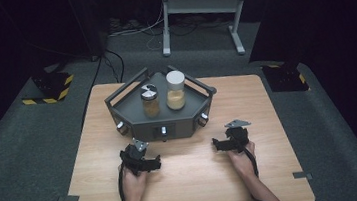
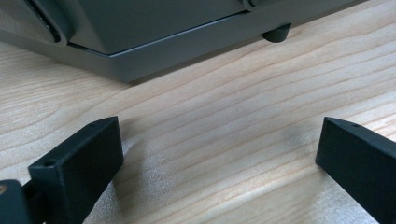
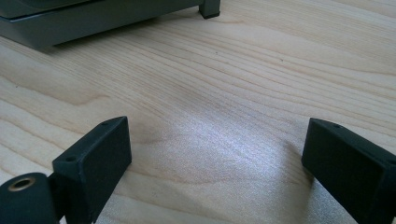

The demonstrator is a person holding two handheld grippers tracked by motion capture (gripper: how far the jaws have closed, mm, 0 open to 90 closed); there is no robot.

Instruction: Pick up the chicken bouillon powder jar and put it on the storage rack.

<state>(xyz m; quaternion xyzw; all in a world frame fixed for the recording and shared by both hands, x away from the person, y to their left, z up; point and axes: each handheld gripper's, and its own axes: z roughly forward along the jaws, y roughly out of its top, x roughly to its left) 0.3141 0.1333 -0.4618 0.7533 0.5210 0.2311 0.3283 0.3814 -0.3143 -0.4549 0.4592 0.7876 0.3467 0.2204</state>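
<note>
A dark grey angular stand sits at the back middle of the wooden table. On it stand two jars: one with a metallic lid and one with a white lid, both holding tan contents. My left gripper rests low over the table in front of the stand's left corner; its jaws stand wide apart over bare wood. My right gripper sits in front of the stand's right corner, open too, with nothing between its jaws.
The stand's base and a rubber foot lie close ahead of the left gripper. A foot of the stand shows ahead of the right gripper. A white desk frame stands on the carpet beyond the table.
</note>
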